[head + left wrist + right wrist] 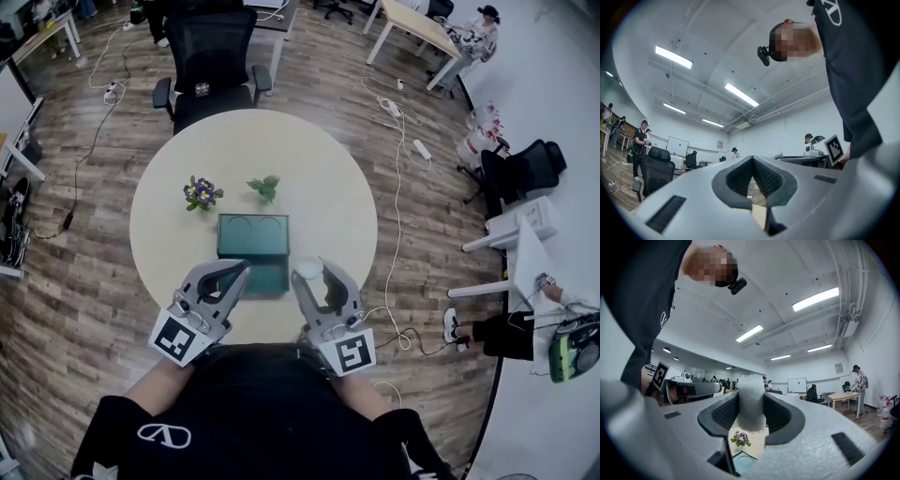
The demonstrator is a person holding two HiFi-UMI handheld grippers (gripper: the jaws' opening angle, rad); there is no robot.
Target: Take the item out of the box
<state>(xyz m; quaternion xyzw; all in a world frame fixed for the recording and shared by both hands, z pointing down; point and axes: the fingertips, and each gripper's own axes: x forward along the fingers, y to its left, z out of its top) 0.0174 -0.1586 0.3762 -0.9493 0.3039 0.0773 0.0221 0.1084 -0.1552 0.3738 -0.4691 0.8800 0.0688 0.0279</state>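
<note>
- Round worktop (159,225) is carrying an open green box (253,236) (a purple-flowered plant (201,193) is standing behind it).
- Right gripper (751,414) is pinching a white item (751,394), outside the box, by its near right corner.
- Left gripper (753,164) is hovering alongside, jaws pressed together, empty.

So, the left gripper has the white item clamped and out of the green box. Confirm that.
Wrong gripper. The right gripper has the white item clamped and out of the green box, as the right gripper view shows; the left gripper holds nothing.
</note>
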